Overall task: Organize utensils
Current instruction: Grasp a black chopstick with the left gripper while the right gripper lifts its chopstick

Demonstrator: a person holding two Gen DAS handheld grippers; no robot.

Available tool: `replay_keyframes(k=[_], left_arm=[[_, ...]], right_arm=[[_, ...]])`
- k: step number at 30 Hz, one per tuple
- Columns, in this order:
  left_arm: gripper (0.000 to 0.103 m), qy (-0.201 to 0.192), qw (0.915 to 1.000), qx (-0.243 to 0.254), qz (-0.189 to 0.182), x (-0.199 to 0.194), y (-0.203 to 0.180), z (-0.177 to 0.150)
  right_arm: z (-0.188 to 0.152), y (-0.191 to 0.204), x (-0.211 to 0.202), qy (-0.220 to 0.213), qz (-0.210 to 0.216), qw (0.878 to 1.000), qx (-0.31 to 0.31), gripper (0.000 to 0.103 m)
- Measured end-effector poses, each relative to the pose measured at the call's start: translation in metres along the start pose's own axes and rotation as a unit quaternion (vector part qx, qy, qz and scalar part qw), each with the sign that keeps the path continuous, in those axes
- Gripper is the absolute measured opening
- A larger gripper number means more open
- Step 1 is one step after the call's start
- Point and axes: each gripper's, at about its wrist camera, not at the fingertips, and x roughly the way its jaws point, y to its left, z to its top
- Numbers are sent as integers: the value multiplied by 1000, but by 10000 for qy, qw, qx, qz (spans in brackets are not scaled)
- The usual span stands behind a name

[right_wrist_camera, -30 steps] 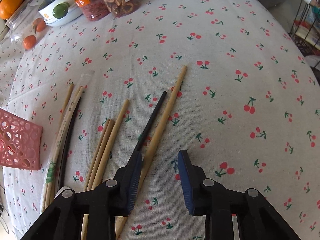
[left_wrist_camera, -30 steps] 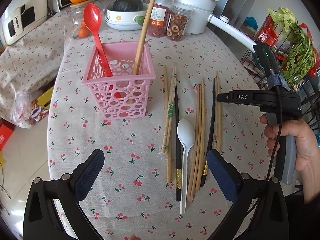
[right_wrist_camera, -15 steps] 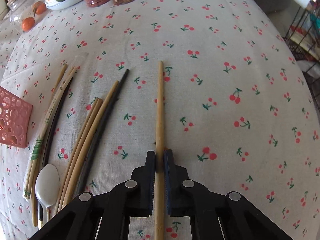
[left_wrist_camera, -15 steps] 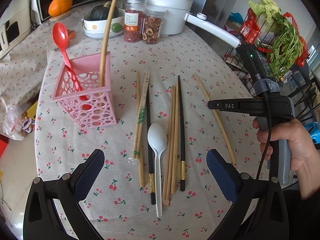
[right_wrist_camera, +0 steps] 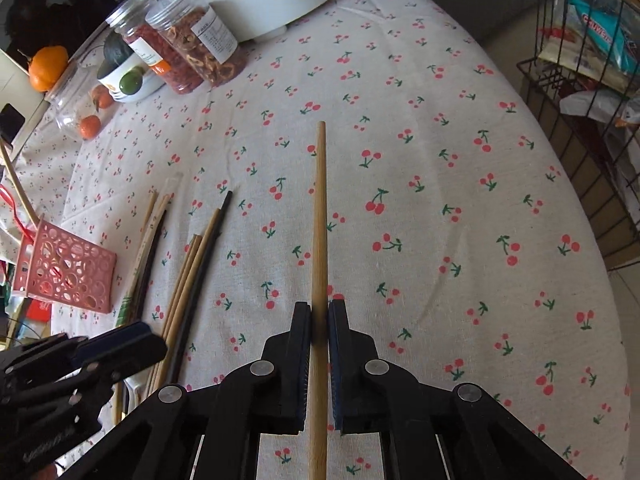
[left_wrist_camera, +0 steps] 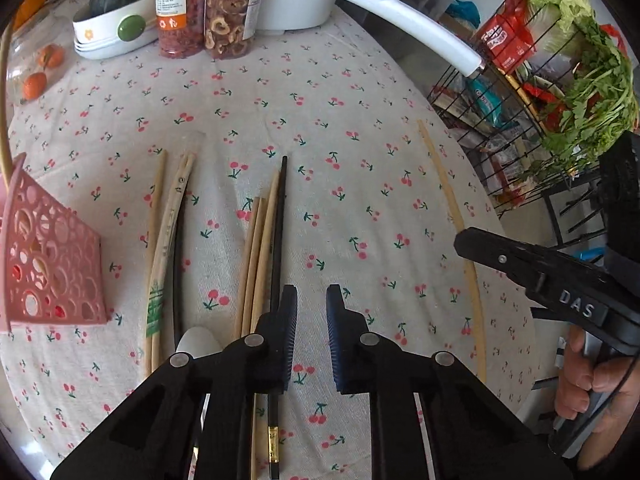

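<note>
The right claw (right_wrist_camera: 319, 320) is clenched on a wooden chopstick (right_wrist_camera: 320, 216), which points away over the table (right_wrist_camera: 460, 208); whether its far tip rests on the cloth cannot be told. The left claw (left_wrist_camera: 311, 320) has just been closing and its jaws stand nearly together with only bare cloth between them, grasping nothing; a black chopstick (left_wrist_camera: 279, 240) runs just past the outer face of its left finger, beside a sheaf of wooden sticks (left_wrist_camera: 256, 252). The pink basket (left_wrist_camera: 48, 256), where the utensils likely belong, stands to the left, well apart from the held stick. The likely trouble: gripped near one end, the long stick could pivot or slip in a swing toward the basket. It could also sweep the sticks lying between, or catch the left claw, which sits in that path. The table's right side is open cloth. The jars (right_wrist_camera: 192, 52) crowd the far edge, and a wire rack (right_wrist_camera: 580, 80) stands close off the right rim.
</note>
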Motion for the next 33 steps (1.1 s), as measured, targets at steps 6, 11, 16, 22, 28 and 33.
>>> replay_keyframes(k=[6, 11, 16, 22, 28, 33], left_arm=[[11, 257, 9981, 68, 555, 27, -1, 11], [10, 392, 9963, 50, 765, 38, -1, 23], [10, 532, 9929, 238, 1036, 47, -8, 29], [5, 380, 9917, 411, 1161, 39, -18, 28], [5, -388, 9955, 428, 757, -27, -18, 3], [5, -1170, 9909, 465, 468, -90, -15, -30]], right_arm=[[2, -14, -5, -22, 144, 9999, 0, 5], [1, -21, -8, -15, 208, 9998, -5, 5], [1, -25, -10, -32, 215, 9997, 61, 5], [0, -23, -15, -112, 188, 9997, 82, 5], [-7, -11, -38, -437, 255, 9987, 41, 5], [-16, 8, -63, -824, 339, 9960, -85, 5]])
